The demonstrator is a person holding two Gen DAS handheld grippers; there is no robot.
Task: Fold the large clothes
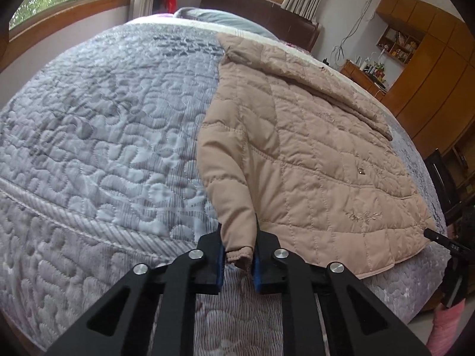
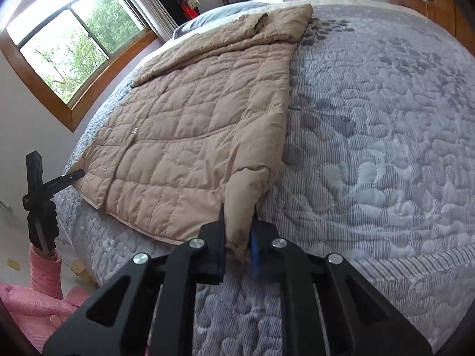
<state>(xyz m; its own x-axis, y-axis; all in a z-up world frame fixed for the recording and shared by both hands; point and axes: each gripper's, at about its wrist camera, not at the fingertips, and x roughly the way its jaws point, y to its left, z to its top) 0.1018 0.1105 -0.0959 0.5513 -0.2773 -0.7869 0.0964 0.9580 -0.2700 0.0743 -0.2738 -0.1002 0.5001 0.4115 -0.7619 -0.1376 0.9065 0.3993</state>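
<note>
A tan quilted coat (image 1: 311, 148) lies spread flat on the grey quilted bedspread (image 1: 104, 118), its collar end toward the headboard (image 1: 267, 14). The left tool (image 1: 239, 255) is clamped on one sleeve cuff (image 1: 237, 246) at the coat's near hem, and the right tool (image 2: 237, 243) is clamped on the other cuff (image 2: 237, 231) beside the same hem.

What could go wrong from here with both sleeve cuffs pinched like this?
1. The left tool grips only the tip of the left sleeve cuff; puffy fabric could slip out when lifted.
2. The right tool likewise holds the right sleeve cuff shallowly.
3. The jacket hem sits at the bed edge; pulling toward you may drag it off.
</note>
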